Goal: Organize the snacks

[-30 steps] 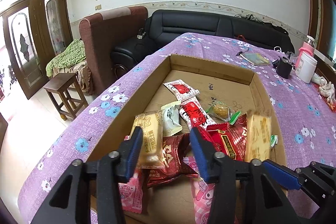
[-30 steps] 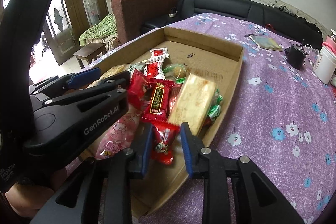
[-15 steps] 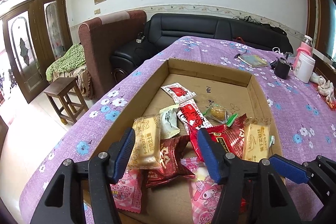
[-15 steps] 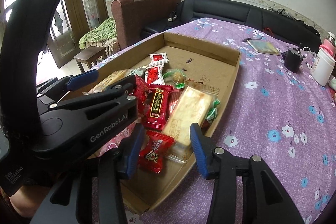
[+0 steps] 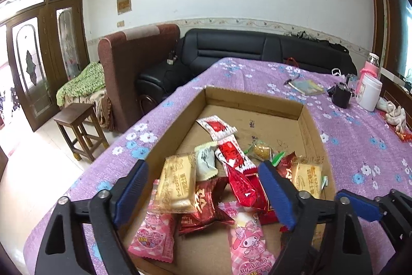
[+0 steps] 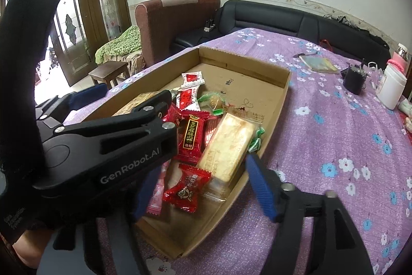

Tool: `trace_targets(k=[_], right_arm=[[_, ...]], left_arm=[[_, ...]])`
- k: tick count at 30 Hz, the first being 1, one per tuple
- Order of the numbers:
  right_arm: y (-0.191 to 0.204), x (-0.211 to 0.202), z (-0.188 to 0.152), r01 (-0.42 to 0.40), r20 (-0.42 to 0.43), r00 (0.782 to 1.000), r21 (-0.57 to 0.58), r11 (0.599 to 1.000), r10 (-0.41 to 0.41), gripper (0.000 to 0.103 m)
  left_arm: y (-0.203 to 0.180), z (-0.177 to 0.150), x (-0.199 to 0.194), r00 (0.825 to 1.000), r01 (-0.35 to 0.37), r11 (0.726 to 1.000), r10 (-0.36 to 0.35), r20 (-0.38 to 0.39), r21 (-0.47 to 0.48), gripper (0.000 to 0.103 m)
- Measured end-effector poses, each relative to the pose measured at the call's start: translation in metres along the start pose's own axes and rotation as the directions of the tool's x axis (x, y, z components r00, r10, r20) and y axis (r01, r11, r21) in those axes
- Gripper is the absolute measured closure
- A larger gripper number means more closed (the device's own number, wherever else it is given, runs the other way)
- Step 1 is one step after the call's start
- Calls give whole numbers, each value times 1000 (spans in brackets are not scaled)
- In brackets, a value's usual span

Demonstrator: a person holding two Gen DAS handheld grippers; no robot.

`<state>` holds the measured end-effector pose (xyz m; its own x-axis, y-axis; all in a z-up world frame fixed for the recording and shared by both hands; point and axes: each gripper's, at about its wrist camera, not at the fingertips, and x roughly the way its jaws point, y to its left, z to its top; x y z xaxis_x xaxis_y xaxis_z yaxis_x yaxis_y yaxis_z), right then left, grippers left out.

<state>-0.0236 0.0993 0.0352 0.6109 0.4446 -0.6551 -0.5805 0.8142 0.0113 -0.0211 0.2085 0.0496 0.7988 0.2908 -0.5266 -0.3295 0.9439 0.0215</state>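
A shallow cardboard box (image 5: 252, 99) on the purple flowered table holds several wrapped snacks. Among them are a cream cracker pack (image 5: 176, 184), a dark red pack (image 5: 206, 205), pink cartoon packs (image 5: 248, 239) and white-and-red sachets (image 5: 216, 126). My left gripper (image 5: 203, 168) hovers over the box's near end. Its jaws are opening, and the snacks below them lie untouched. My right gripper (image 6: 203, 166) is beside it, jaws opening too. A small red candy pack (image 6: 186, 188) and the end of a cream pack (image 6: 226, 148) lie loose between its fingers. The left gripper's black body (image 6: 108, 146) hides part of the right gripper's left finger.
A white jar (image 5: 368, 92), a small black object (image 5: 341, 94) and a booklet (image 5: 306, 86) stand on the far right of the table. A black sofa (image 5: 257, 48), a brown armchair (image 5: 128, 63) and a wooden stool (image 5: 77, 117) are beyond the table's edges.
Both pairs of jaws have spread much wider. The small red candy pack that sat tight between the right fingers now lies loose in the box.
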Motion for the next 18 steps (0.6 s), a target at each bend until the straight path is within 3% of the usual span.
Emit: trace_targets(k=[4,9,12,18], right_arm=[[-3,-7,1,32,23,999,6,999,-32,19],[-13,-22,4,58,38,998,40,998,-60,13],[-19,-37,0,77,50,996,30,997,-79,12],[-34,-62,-25,86,102,991,37,996,-90,7]], left_arm=[[3,3,-11,998,-18,1000,19,61,-21,1],[14,4,-32,985,-49,996,61,161,-76,1],[22,0,-39,988,-38,993,54,145,-113,1],[29,-17,-51,996,29,995,-21,88,-94,1]])
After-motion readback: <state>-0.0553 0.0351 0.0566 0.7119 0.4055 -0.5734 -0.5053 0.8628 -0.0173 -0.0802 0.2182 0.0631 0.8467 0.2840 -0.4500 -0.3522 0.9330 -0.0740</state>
